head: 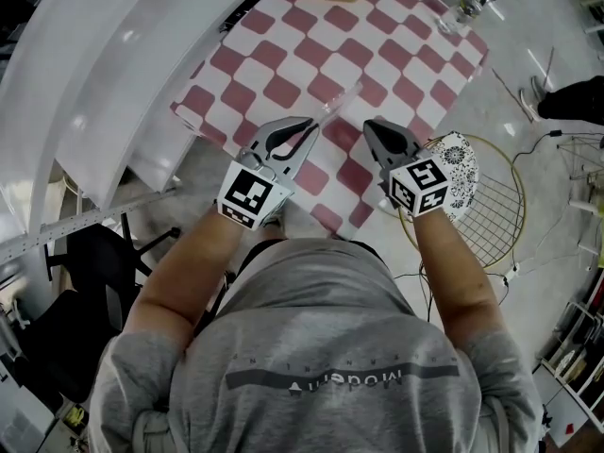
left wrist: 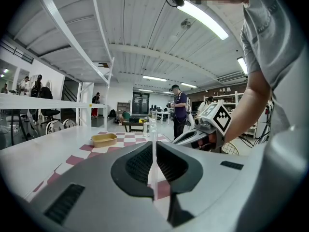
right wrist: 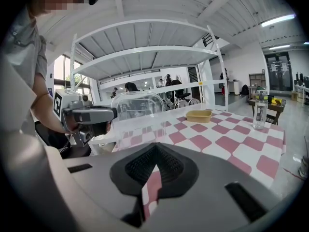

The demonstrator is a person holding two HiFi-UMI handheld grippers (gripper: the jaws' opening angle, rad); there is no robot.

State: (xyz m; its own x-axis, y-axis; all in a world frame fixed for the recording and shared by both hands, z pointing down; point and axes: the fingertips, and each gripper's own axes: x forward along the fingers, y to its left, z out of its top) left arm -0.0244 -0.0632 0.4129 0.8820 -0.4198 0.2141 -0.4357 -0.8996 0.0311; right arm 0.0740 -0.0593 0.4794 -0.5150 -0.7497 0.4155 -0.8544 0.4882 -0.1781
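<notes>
Left gripper (left wrist: 154, 153) fingers (left wrist: 96, 178) clamp clear lid (right wrist: 137, 108); right gripper (right wrist: 154, 151) fingers (right wrist: 207, 178) together.

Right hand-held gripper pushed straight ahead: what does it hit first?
Probably the clear plastic container held by the left hand-held gripper; its edge sits just ahead of the right hand-held gripper. Depth unclear.
</notes>
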